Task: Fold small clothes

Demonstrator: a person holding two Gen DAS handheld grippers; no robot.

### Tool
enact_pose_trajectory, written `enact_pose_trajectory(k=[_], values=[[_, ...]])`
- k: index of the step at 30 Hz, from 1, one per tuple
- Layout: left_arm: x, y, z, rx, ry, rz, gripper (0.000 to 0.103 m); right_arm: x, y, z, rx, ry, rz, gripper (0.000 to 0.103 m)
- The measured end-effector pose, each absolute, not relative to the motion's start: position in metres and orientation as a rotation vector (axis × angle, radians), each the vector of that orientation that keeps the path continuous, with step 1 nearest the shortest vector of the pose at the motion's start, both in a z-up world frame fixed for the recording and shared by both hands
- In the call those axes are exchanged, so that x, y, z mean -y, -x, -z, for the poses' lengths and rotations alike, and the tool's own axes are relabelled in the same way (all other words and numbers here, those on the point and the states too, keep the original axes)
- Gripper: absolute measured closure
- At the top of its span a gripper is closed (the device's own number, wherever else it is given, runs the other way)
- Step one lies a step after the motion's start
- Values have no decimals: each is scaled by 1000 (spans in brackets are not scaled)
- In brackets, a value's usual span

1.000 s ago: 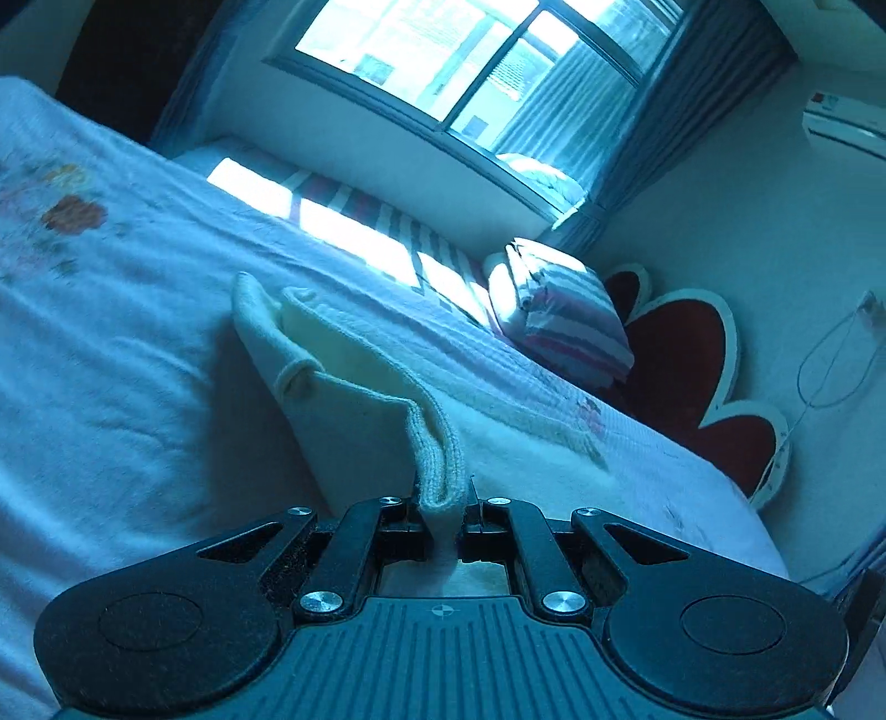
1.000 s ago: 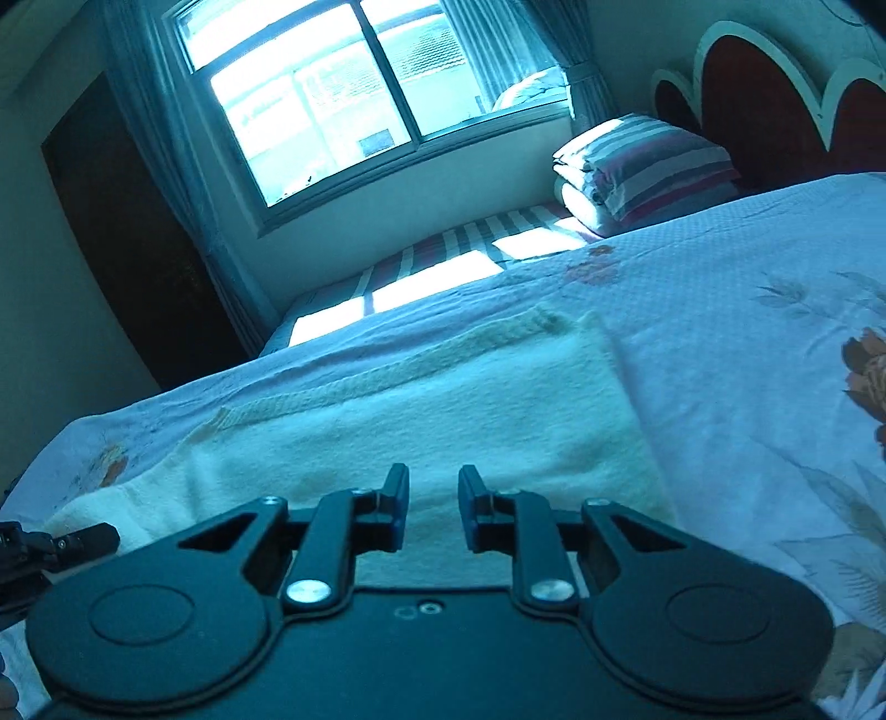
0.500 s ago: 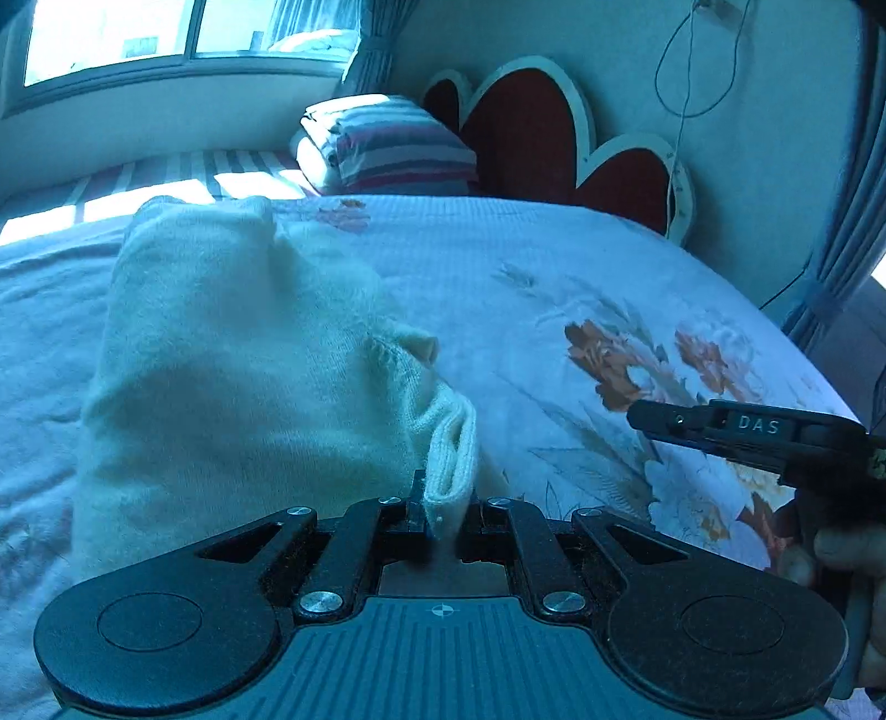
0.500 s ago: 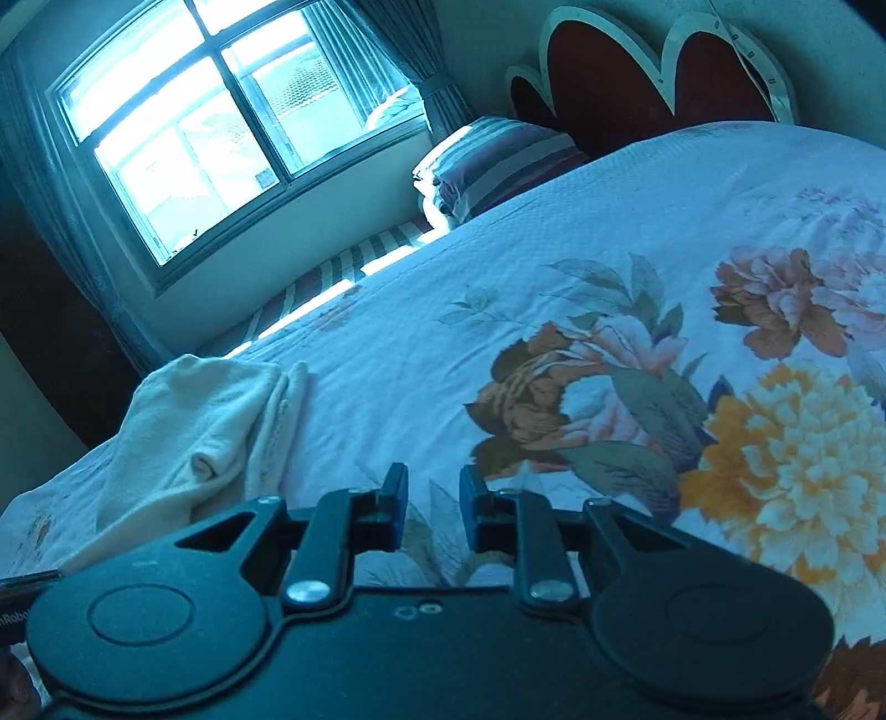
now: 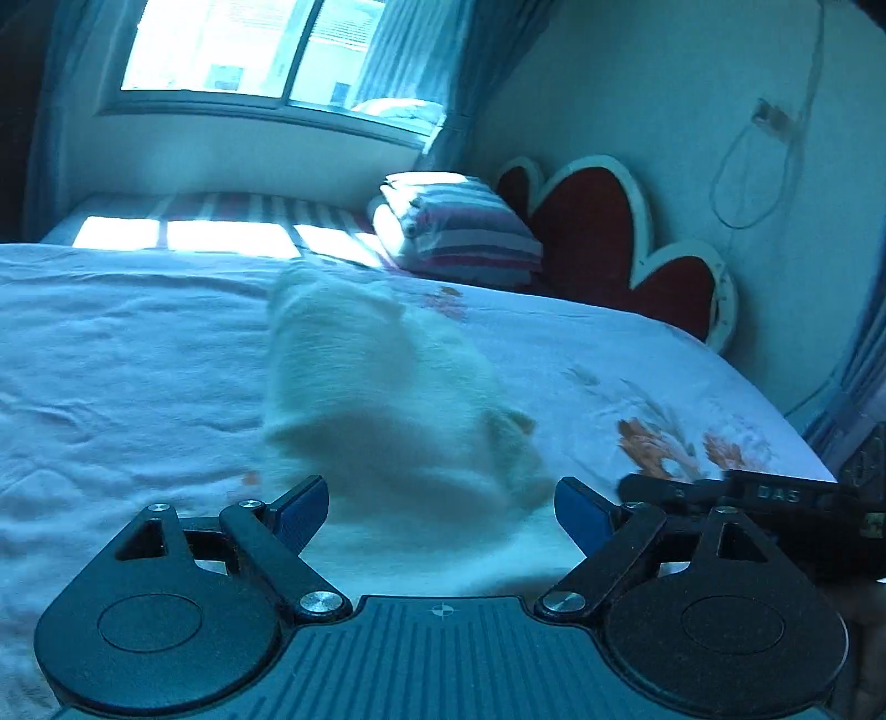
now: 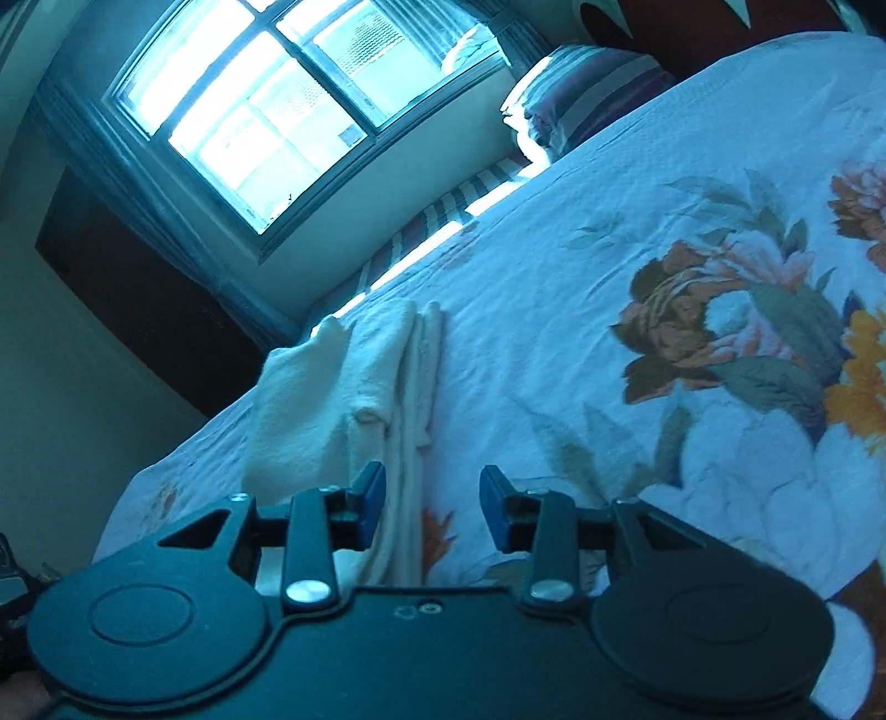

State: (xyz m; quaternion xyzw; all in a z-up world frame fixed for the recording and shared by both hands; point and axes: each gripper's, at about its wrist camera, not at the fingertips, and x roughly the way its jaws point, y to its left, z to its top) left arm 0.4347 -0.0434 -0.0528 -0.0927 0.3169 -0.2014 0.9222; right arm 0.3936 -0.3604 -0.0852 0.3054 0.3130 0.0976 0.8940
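A cream knitted garment [image 5: 382, 410] lies folded in a blurred heap on the floral bedsheet [image 5: 111, 387], just beyond my left gripper [image 5: 440, 507]. Its jaws are opening and stand wide apart, with the cloth lying free between and ahead of them. In the right wrist view the same garment [image 6: 343, 387] lies in a long fold to the left of centre. My right gripper [image 6: 432, 507] hovers over its near edge, jaws opening, and the pads press on nothing. The right gripper's black body [image 5: 775, 498] shows at the right edge of the left wrist view.
A striped folded quilt [image 5: 459, 227] sits at the head of the bed by the red scalloped headboard [image 5: 598, 243]. A window [image 5: 243, 50] with curtains is behind. The bedsheet [image 6: 720, 277] with large flowers spreads to the right of the garment.
My left gripper let go of the garment's folded edge and its jaws sprang wide; the cloth dropped onto the bed. My right gripper's jaws widened and it swung back toward the garment.
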Motion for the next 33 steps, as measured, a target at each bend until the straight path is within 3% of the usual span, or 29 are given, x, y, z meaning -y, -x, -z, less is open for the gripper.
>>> enact_pose_trajectory(k=[6, 13, 17, 19, 22, 29, 31, 33], values=[[7, -494, 57, -608, 205, 332, 15, 317, -421, 71, -634, -469, -229, 64], [21, -580, 67, -642, 186, 366, 15, 311, -505, 59, -639, -365, -210, 55], [31, -604, 82, -670, 184, 364, 15, 304, -547, 75, -726, -331, -197, 56], [37, -612, 91, -702, 136, 307, 15, 298, -554, 82, -742, -322, -230, 82], [41, -613, 97, -702, 136, 295, 15, 297, -548, 81, -711, -254, -166, 93], [59, -636, 96, -733, 54, 292, 15, 299, -535, 82, -708, -226, -128, 94], [61, -641, 102, -734, 69, 289, 6, 300, -537, 85, -718, -215, -114, 94], [60, -645, 101, -754, 85, 290, 5, 303, -535, 88, -721, -223, -103, 94]])
